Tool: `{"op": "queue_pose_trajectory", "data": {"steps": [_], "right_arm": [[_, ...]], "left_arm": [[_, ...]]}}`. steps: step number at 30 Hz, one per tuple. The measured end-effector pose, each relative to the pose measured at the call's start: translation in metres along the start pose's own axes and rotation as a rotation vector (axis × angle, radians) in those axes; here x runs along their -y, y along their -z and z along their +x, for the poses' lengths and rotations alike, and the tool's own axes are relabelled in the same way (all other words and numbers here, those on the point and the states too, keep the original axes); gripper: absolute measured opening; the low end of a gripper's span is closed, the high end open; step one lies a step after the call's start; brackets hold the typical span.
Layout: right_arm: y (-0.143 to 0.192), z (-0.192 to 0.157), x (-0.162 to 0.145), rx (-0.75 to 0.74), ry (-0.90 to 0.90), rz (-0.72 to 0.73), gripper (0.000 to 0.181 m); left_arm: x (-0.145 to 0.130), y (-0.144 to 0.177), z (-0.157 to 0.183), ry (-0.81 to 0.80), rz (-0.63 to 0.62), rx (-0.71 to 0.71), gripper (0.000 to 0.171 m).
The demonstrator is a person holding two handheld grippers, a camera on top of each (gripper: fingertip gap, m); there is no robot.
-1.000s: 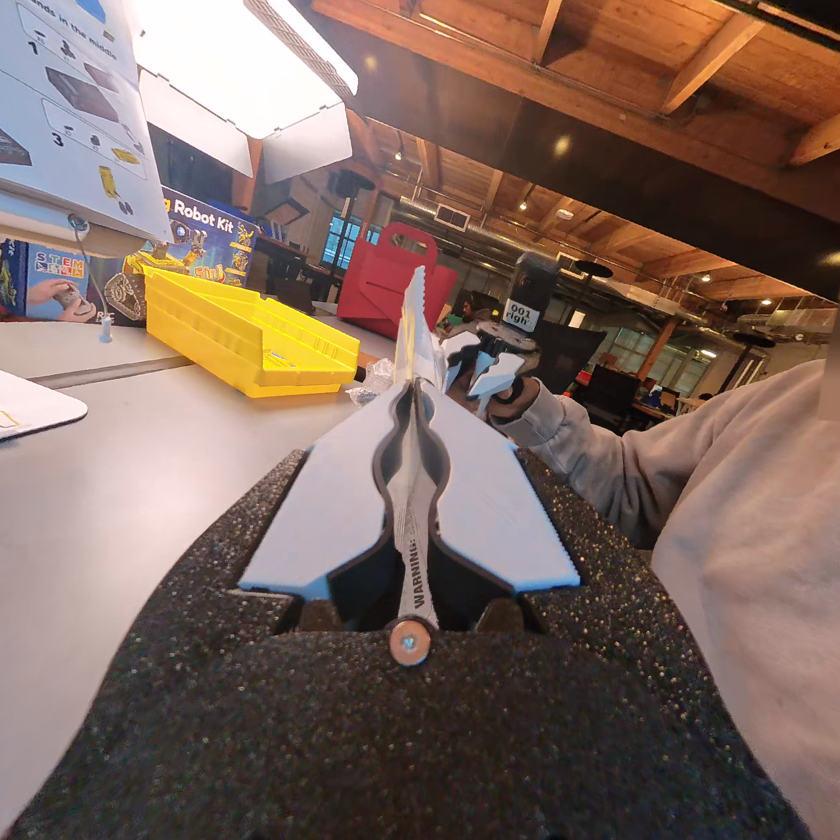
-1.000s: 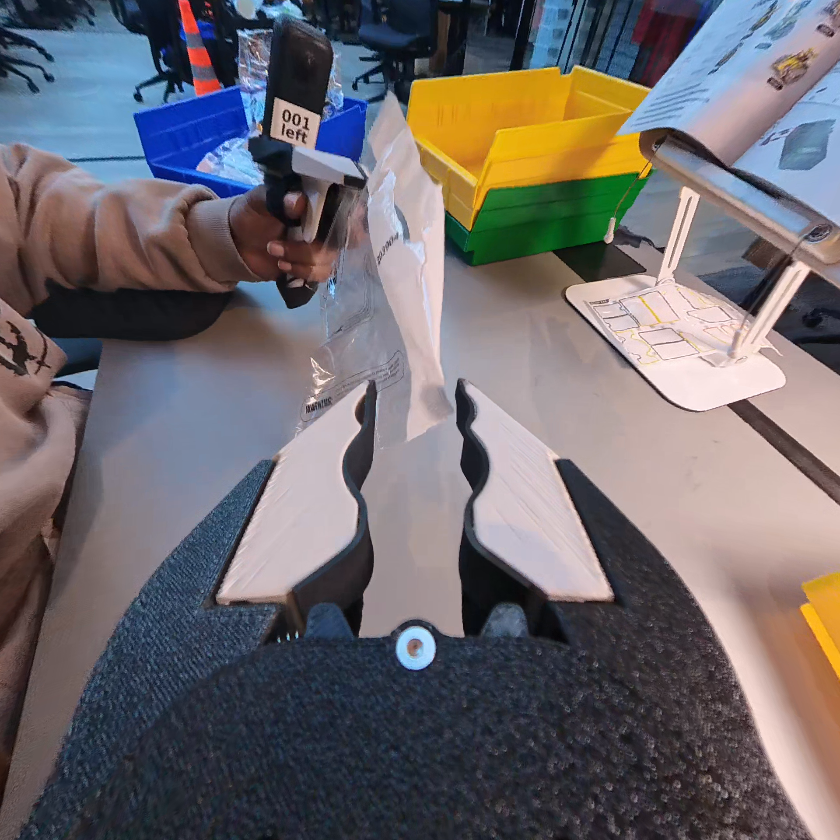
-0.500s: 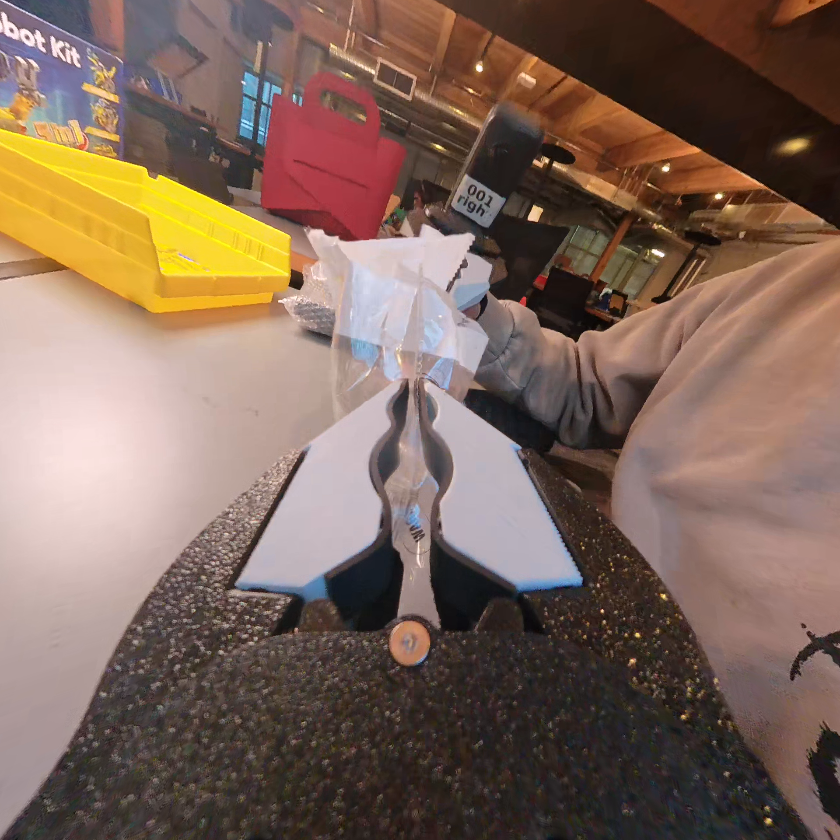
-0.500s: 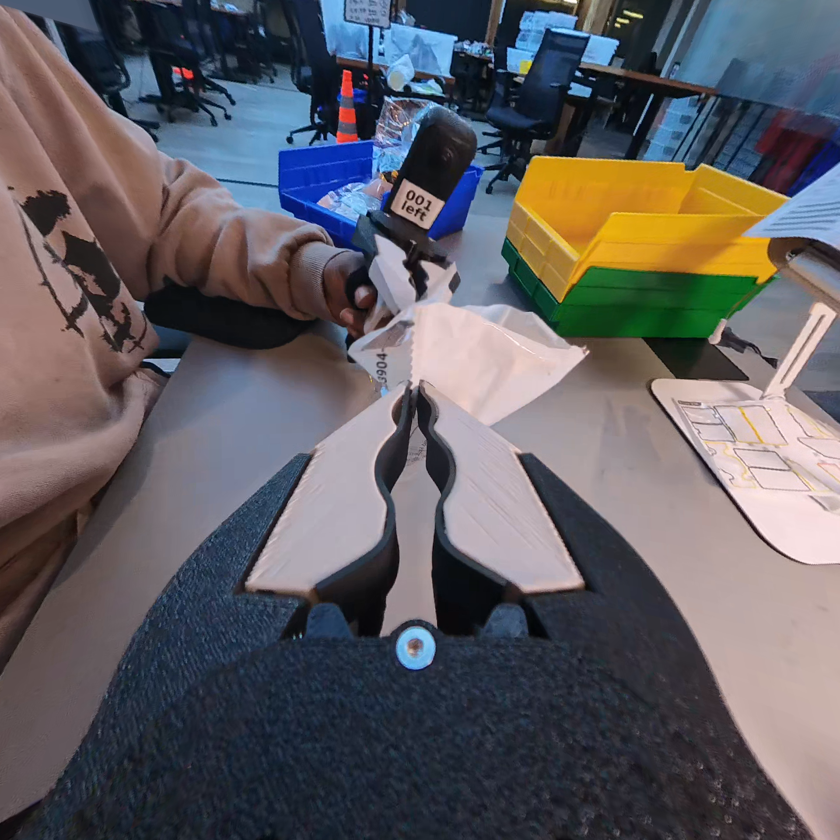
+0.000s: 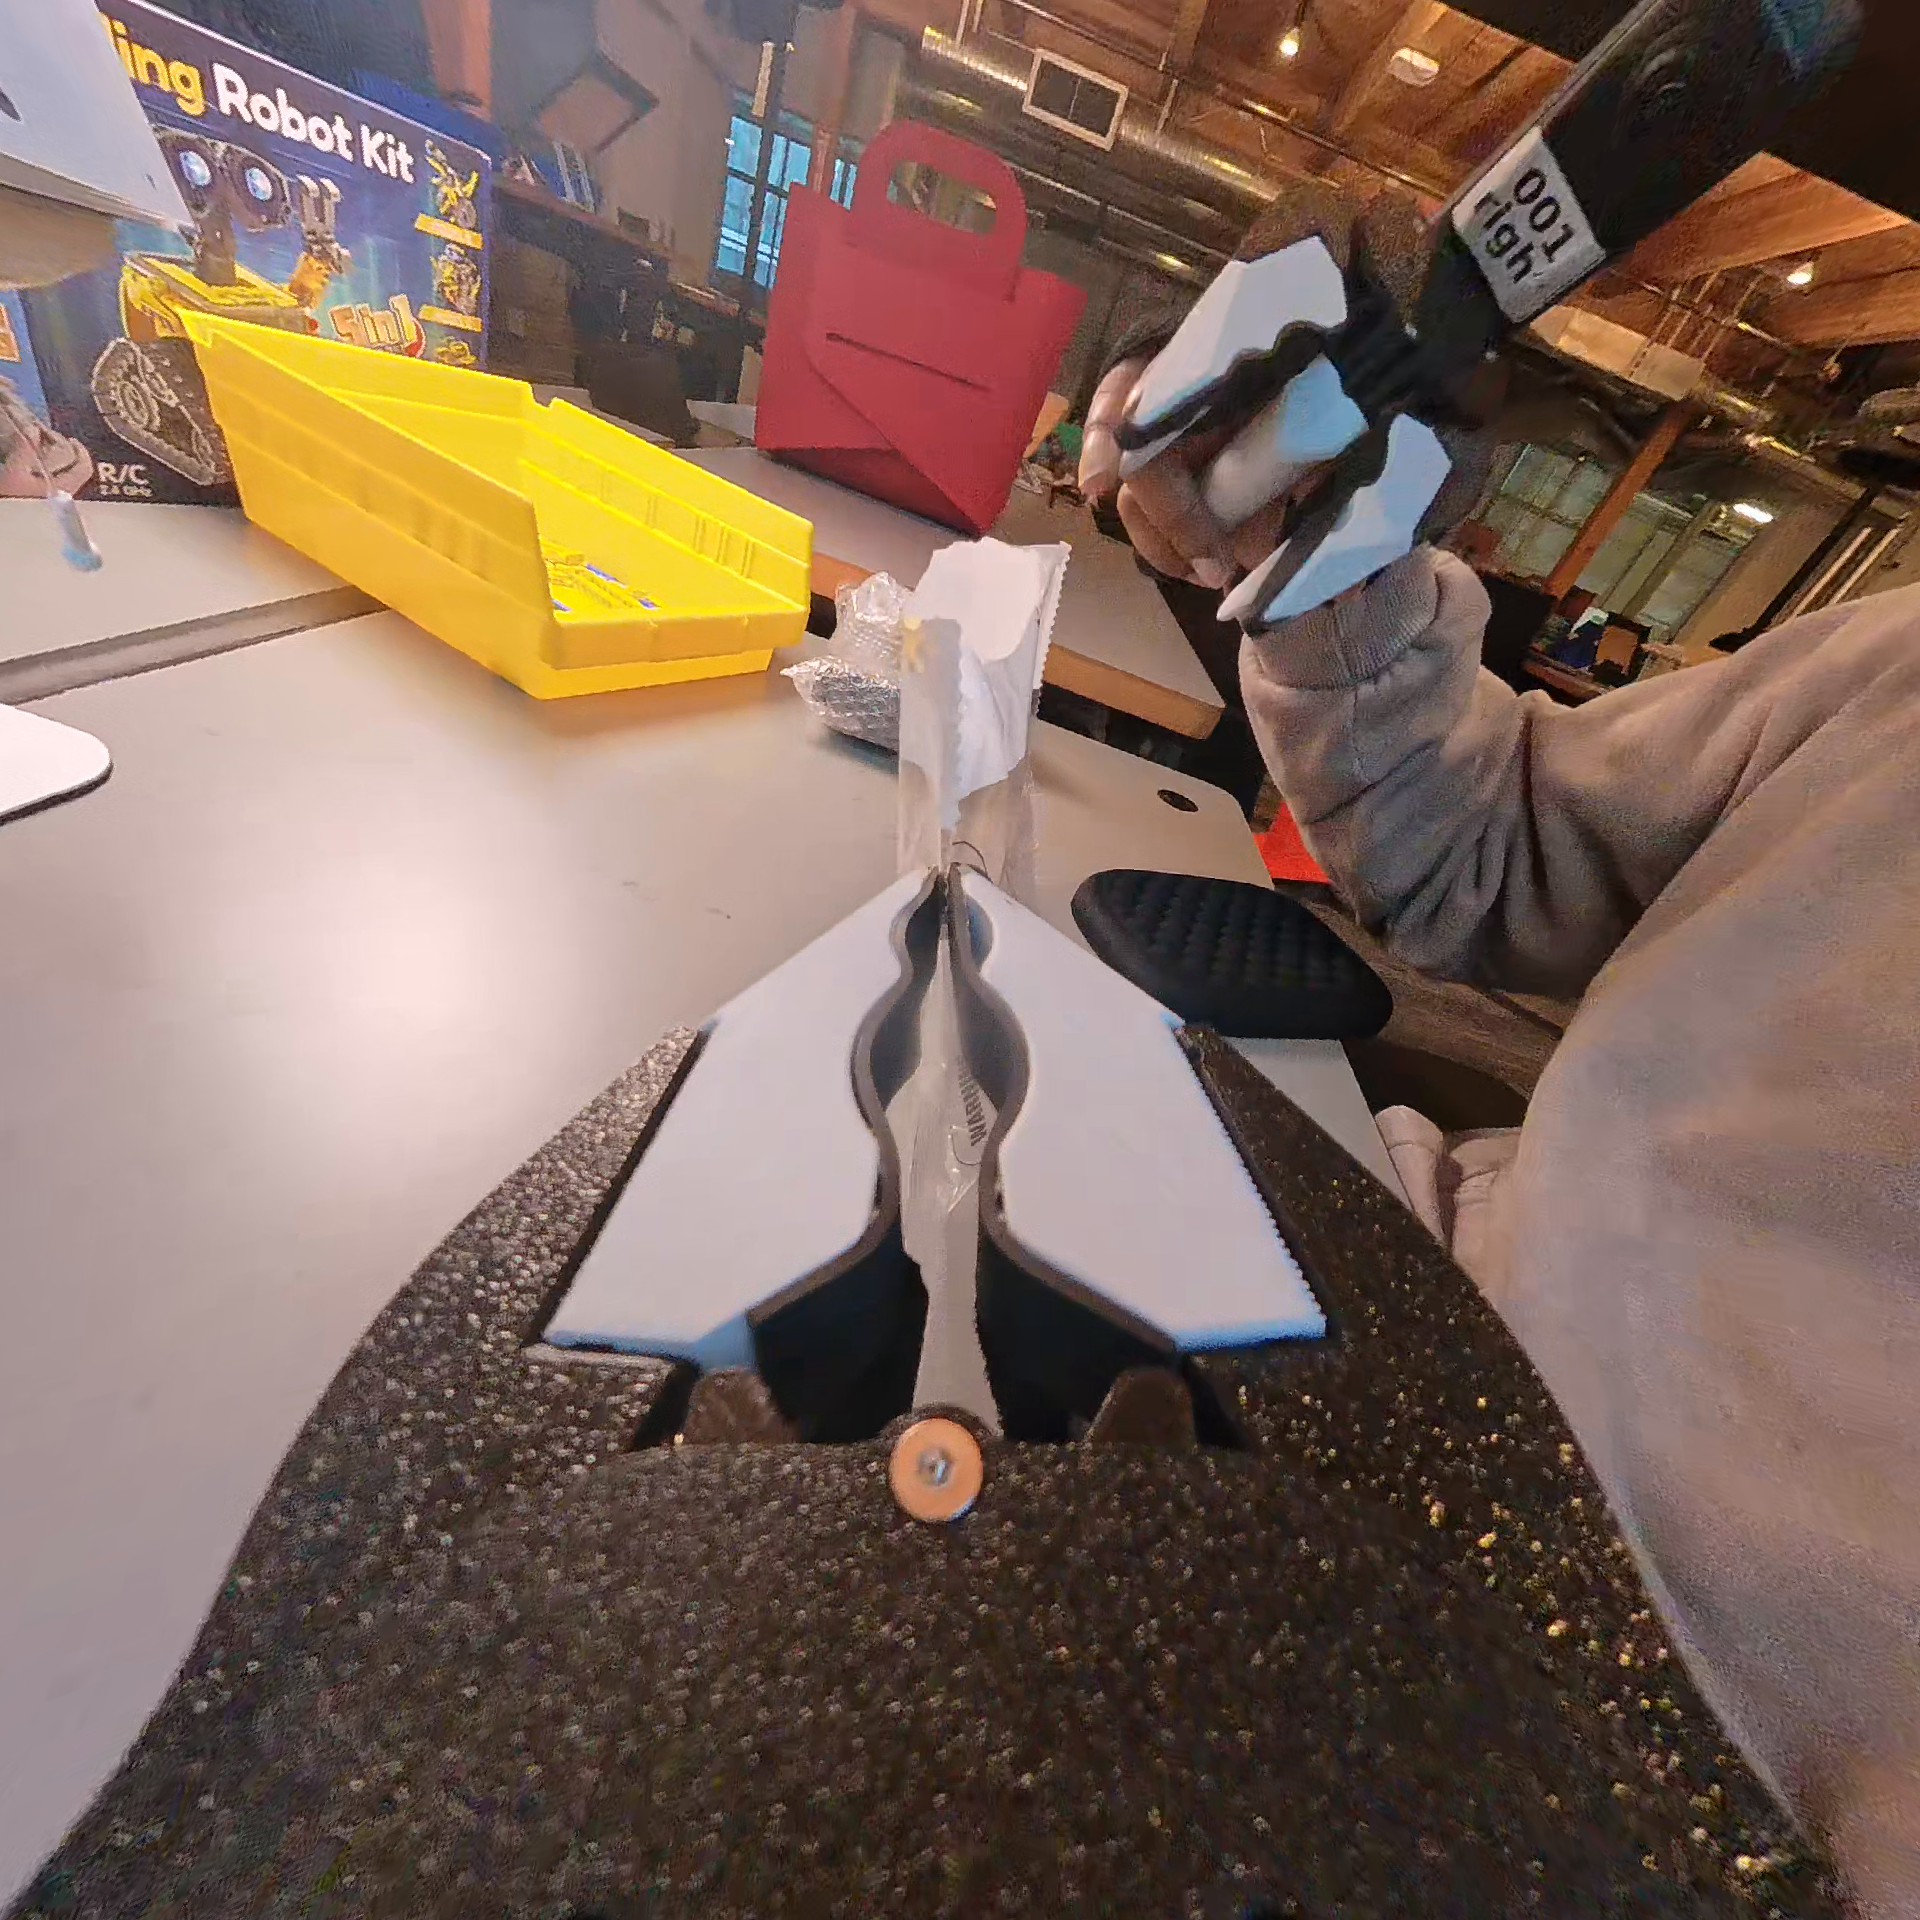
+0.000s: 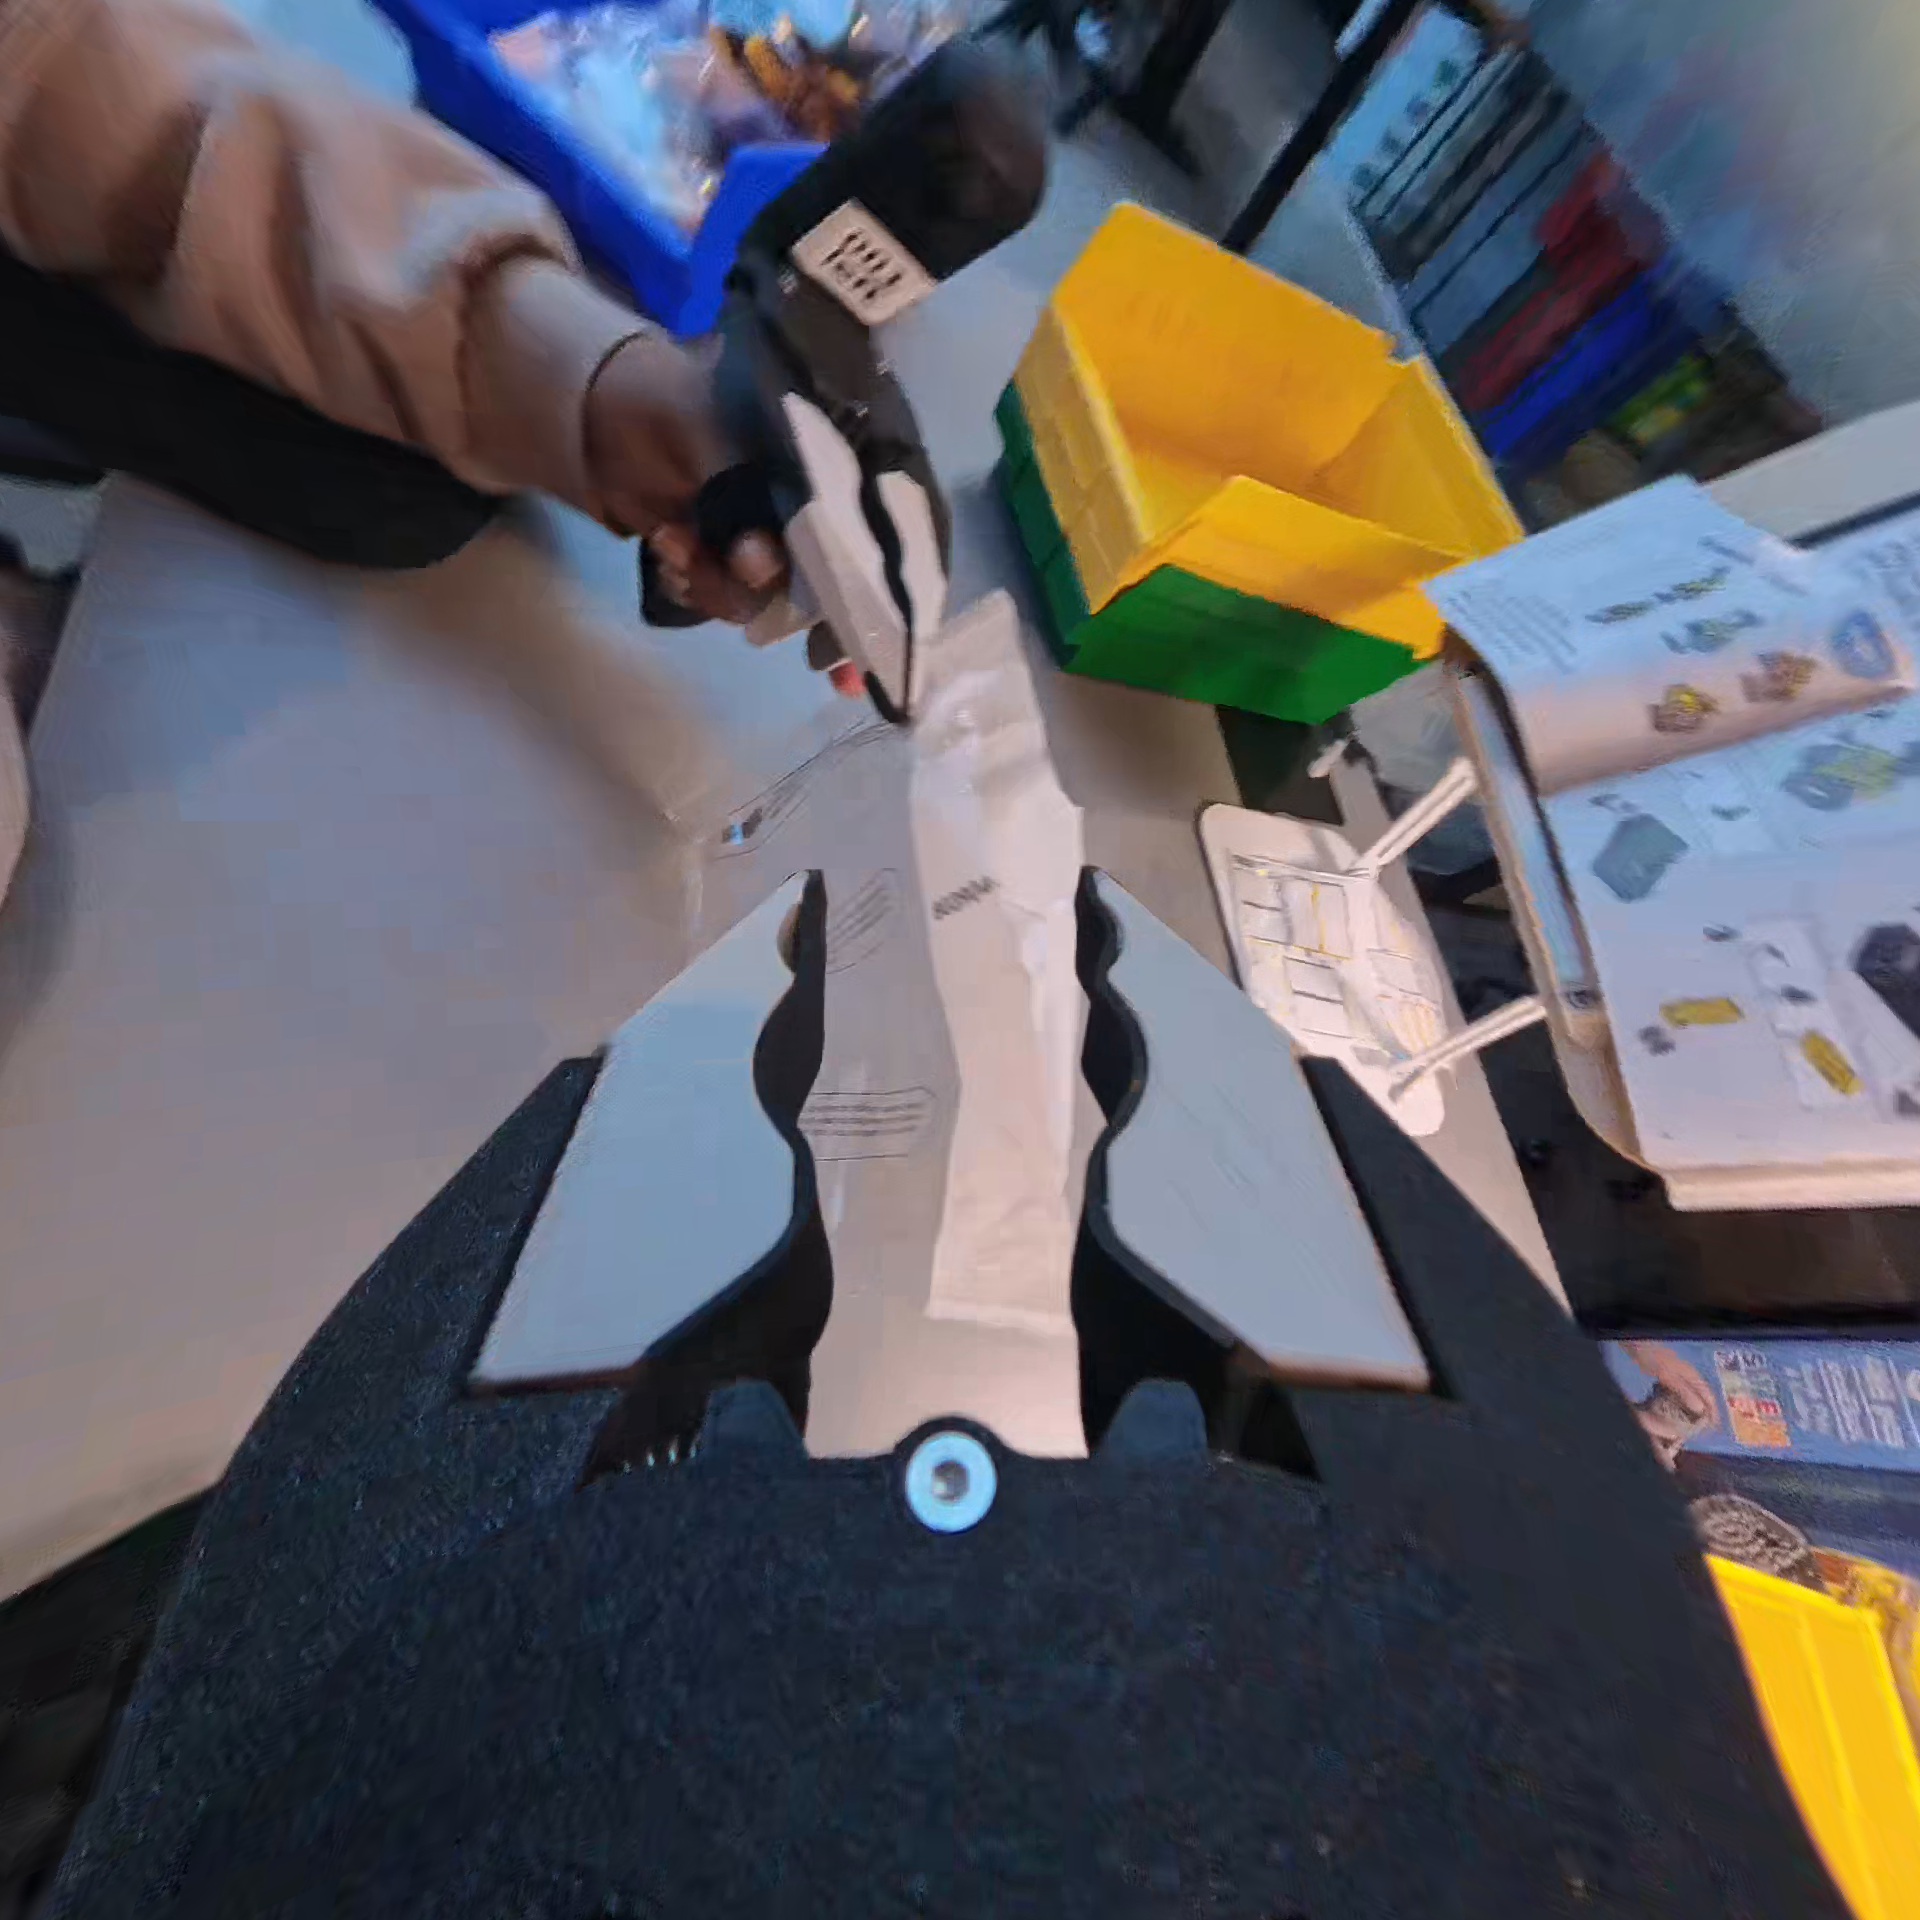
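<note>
Printed plastic bag [image 5: 971, 727] pinched in left tongs [image 5: 948, 883], right tongs [image 6: 948, 883] spread.

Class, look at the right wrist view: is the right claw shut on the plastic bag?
No: the right claw stands open around the plastic bag.

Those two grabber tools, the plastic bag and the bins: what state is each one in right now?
left gripper: shut on the plastic bag.
right gripper: open, holding nothing.
plastic bag: pinched, standing upright.
yellow bin: looks empty.
instruction booklet: open on its stand.
red bag: upright on the far table.
</note>
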State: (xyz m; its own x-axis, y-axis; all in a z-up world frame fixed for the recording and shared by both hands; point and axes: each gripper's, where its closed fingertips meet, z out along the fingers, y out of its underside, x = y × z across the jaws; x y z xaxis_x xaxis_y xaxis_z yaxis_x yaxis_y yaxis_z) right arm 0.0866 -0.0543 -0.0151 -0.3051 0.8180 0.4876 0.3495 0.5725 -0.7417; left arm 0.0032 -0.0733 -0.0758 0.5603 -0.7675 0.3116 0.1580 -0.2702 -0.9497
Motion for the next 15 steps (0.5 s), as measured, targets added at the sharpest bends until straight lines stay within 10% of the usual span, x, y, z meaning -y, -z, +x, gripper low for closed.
{"op": "queue_pose_trajectory", "data": {"steps": [12, 15], "right_arm": [[-0.075, -0.02, -0.039, 0.251, 0.21, -0.377, 0.002], [-0.076, -0.017, -0.034, 0.211, 0.357, -0.378, 0.0]], "left_arm": [[0.016, 0.003, 0.023, -0.159, 0.018, -0.001, 0.002], [0.051, 0.015, 0.023, -0.013, 0.08, -0.037, 0.029]]}}
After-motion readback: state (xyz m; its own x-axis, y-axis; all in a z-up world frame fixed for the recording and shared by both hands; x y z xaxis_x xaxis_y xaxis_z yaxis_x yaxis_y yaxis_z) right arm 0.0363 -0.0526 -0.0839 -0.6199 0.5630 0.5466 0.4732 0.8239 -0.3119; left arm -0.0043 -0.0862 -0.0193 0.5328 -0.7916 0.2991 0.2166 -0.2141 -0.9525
